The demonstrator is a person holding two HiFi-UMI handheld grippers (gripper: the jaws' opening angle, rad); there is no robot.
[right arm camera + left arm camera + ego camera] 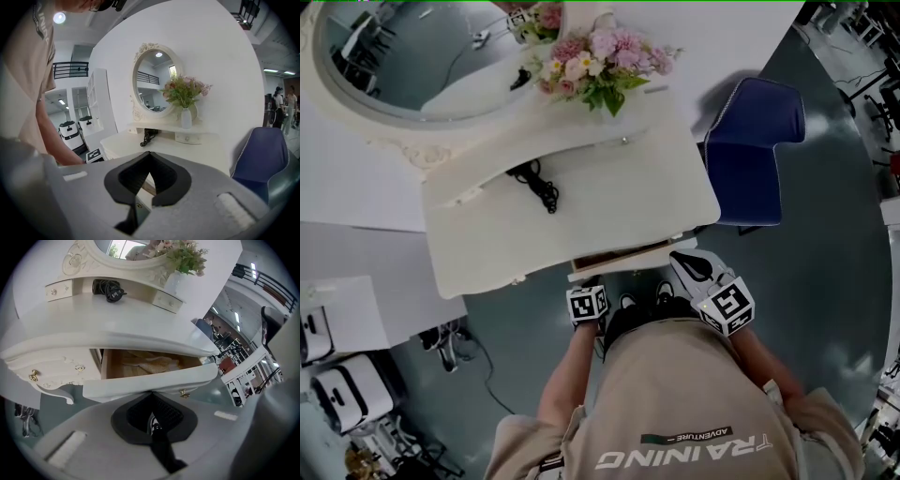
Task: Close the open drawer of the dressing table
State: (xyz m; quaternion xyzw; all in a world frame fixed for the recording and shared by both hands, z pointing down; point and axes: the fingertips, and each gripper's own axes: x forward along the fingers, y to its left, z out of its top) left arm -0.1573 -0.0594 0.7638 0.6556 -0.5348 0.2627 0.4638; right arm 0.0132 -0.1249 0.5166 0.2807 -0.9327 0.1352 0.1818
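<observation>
The white dressing table [534, 225] has one drawer [619, 260] pulled out at its front edge. In the left gripper view the drawer front [154, 380] fills the middle, with a brass knob [183, 393] and pale cloth inside the wooden box [145, 363]. My left gripper [151, 394] is shut, its tips right at the lower edge of the drawer front; whether they touch it I cannot tell. It shows in the head view as the left gripper [587, 298] just below the drawer. My right gripper [682, 261] [149, 154] is shut and empty, beside the drawer's right end.
On the table stand an oval mirror [403, 56], a vase of flowers [600, 61] and a black cable [539, 183]. A blue chair [755, 150] sits right of the table. White machines [347, 394] and cables lie on the floor at left.
</observation>
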